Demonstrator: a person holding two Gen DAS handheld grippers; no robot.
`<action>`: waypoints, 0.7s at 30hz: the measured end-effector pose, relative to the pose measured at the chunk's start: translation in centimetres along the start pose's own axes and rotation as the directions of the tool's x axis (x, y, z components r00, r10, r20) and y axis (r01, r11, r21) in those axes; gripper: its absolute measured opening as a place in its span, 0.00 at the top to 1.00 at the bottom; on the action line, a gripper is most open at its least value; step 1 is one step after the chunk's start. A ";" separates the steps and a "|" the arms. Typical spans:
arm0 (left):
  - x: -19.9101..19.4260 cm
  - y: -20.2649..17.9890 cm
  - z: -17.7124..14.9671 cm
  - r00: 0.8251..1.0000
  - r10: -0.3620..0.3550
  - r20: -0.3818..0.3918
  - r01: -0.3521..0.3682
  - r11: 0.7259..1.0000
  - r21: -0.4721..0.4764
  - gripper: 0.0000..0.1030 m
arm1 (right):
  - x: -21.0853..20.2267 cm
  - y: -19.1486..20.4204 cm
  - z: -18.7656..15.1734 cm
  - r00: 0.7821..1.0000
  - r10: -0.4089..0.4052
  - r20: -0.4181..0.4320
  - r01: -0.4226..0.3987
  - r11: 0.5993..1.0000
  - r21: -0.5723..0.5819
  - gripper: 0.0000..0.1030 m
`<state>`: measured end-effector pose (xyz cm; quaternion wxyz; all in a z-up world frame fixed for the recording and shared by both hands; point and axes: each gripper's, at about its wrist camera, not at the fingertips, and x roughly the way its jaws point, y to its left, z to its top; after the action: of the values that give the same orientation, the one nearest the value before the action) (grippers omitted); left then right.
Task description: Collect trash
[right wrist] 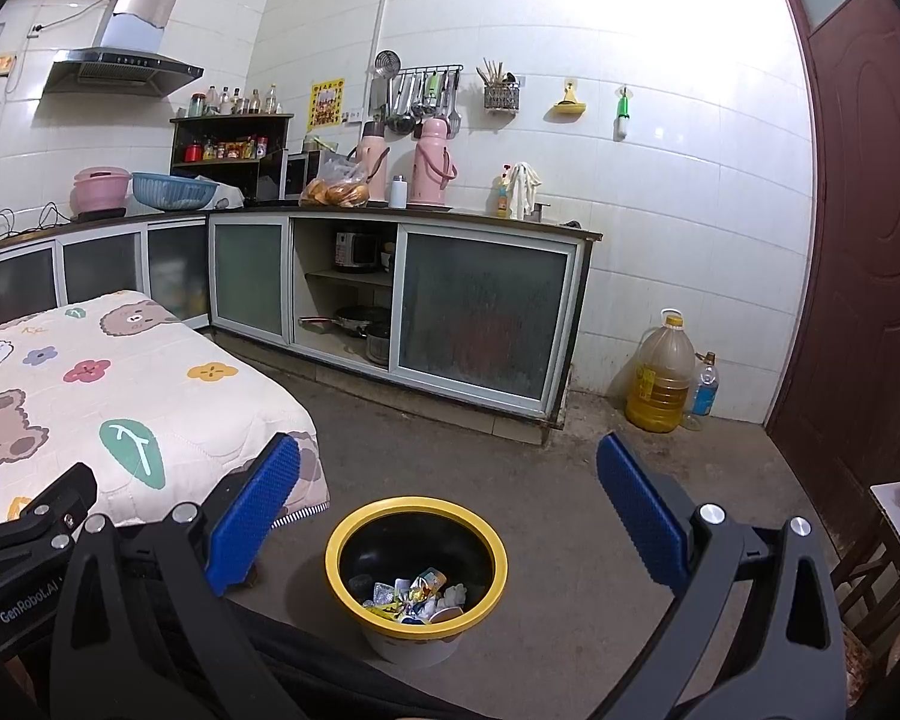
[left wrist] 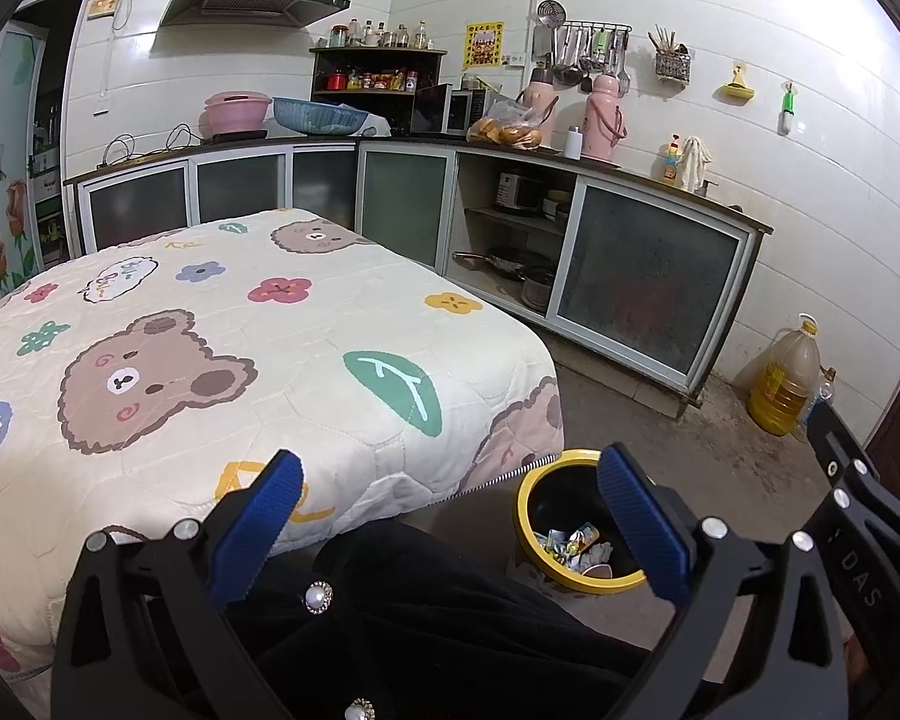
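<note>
Crumpled wrappers [right wrist: 411, 591] are already gathered in the round yellow-rimmed black bin [right wrist: 415, 504]. Both the left tool [left wrist: 450, 516] and right tool [right wrist: 450, 510] are held open, empty; no remaining trash is seen.

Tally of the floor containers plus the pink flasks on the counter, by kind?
Yellow-rimmed trash bin, wrappers inside: 1
Large oil jug: 1
Small water bottle: 1
Pink thermos flasks: 2
Total: 5
Left gripper and right gripper both open, holding nothing.
</note>
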<state>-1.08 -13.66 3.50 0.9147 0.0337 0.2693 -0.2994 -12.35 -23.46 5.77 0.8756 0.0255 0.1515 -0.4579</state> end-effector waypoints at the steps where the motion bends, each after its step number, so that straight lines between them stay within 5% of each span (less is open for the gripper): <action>1: 0.0 0.0 0.0 1.000 -0.001 -0.001 0.001 1.000 0.002 0.08 | 0.0 0.0 0.1 1.000 0.000 0.001 0.000 1.000 0.000 0.08; 21: 0.0 0.0 0.1 1.000 -0.010 -0.007 0.010 1.000 0.015 0.08 | 0.2 0.3 -0.8 1.000 -0.001 -0.009 0.001 1.000 0.002 0.08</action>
<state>-1.04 -13.72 3.53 0.9119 0.0402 0.2706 -0.3060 -12.19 -23.27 4.90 0.8748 0.0284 0.1550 -0.4582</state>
